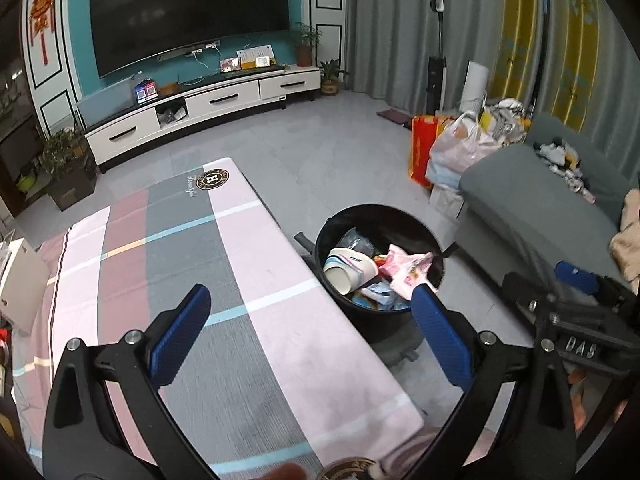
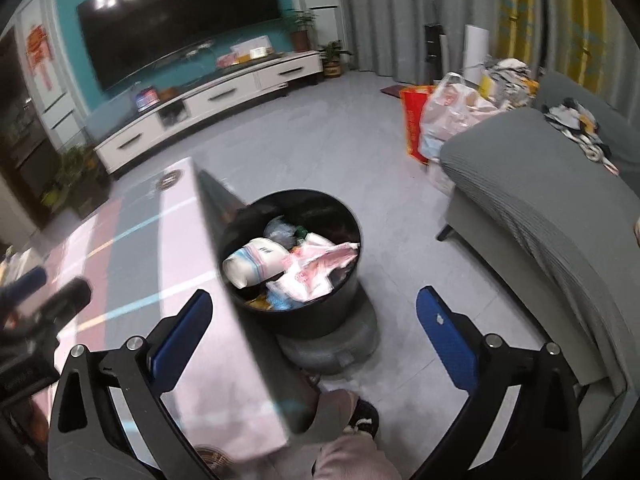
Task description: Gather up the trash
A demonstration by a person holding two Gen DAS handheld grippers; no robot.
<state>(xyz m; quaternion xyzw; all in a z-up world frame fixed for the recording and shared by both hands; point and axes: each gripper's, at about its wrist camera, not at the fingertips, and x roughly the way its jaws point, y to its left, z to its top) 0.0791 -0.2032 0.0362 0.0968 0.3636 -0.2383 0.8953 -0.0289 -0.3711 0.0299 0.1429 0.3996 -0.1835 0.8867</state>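
A black round trash bin stands on the floor beside the table's right edge, and in the right wrist view too. It holds a white paper cup, a pink-and-white wrapper and other packaging. My left gripper is open and empty above the striped tablecloth. My right gripper is open and empty, above the bin's near side. The right gripper's body shows at the right of the left wrist view.
A grey sofa stands to the right. Plastic and red bags sit on the floor at its far end. A white TV cabinet and potted plants line the far wall. The person's leg and shoe are below the bin.
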